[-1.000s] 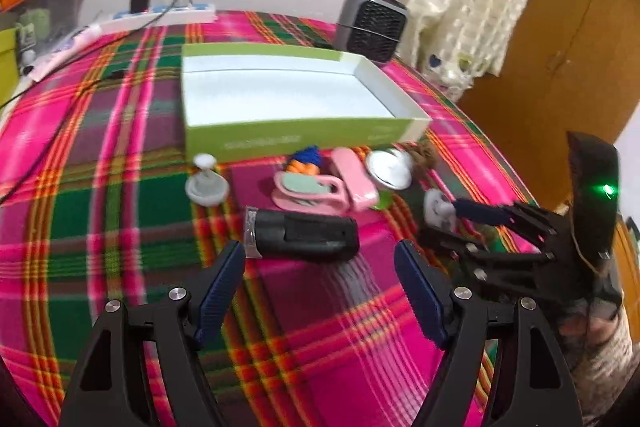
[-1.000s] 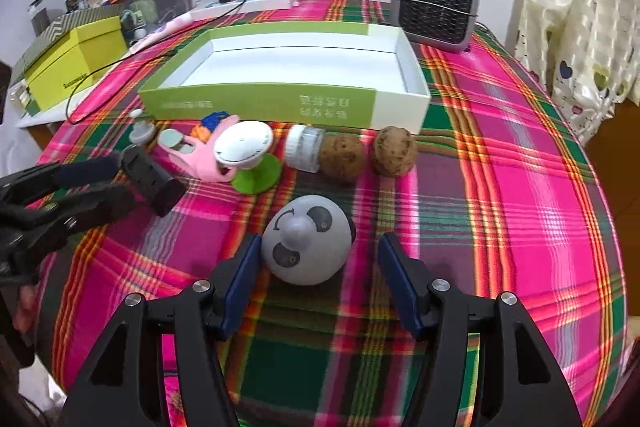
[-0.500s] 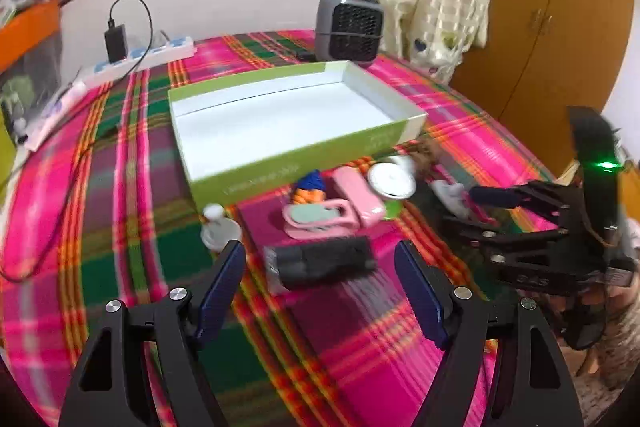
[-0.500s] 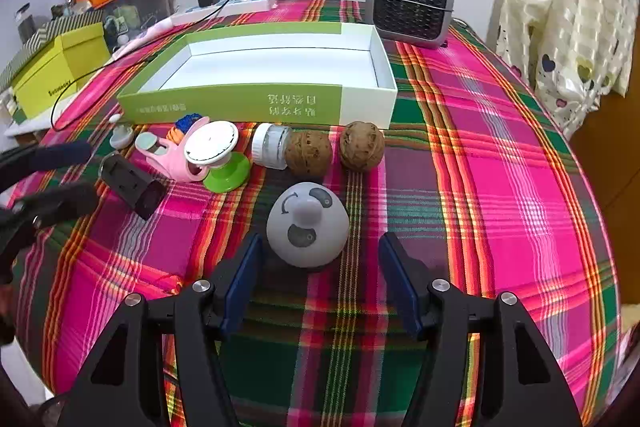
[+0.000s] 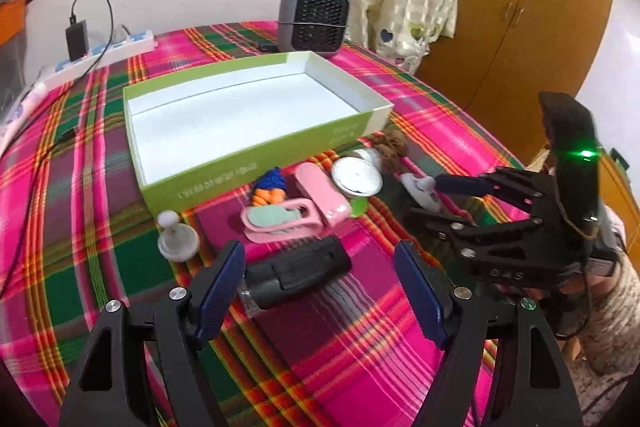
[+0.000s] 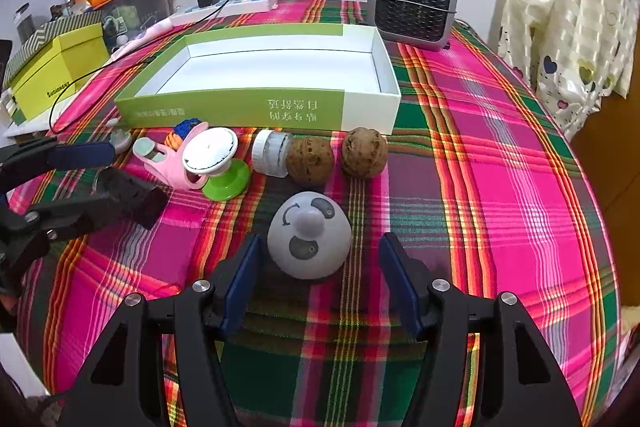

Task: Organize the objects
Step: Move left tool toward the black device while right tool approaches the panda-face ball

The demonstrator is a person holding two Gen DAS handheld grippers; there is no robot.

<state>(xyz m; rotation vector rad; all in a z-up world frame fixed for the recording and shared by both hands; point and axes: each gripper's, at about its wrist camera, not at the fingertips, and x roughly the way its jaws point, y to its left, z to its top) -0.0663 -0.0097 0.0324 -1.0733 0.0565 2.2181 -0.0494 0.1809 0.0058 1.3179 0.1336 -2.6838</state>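
Note:
An empty green-and-white box (image 5: 248, 107) (image 6: 276, 67) lies on the plaid cloth. In front of it lie a black flashlight (image 5: 296, 273) (image 6: 128, 201), a pink holder (image 5: 288, 215) (image 6: 172, 163), a white dial on a green base (image 5: 356, 177) (image 6: 212, 155), a small jar (image 6: 272, 153), two walnuts (image 6: 310, 161) and a grey panda-faced dome (image 6: 308, 241). My left gripper (image 5: 320, 291) is open, its fingers on either side of the flashlight. My right gripper (image 6: 320, 275) (image 5: 436, 203) is open around the dome, not touching it.
A small grey fan heater (image 5: 314, 15) (image 6: 412, 5) stands behind the box. A power strip with charger (image 5: 100, 47) (image 6: 228, 3) lies at the back left. A yellow box (image 6: 52, 67) stands at the left edge. A white knob (image 5: 178, 235) stands left of the flashlight.
The left gripper rose and tilted, then came down closer over the flashlight. The right gripper drew back slightly, then settled around the dome. Both stayed open.

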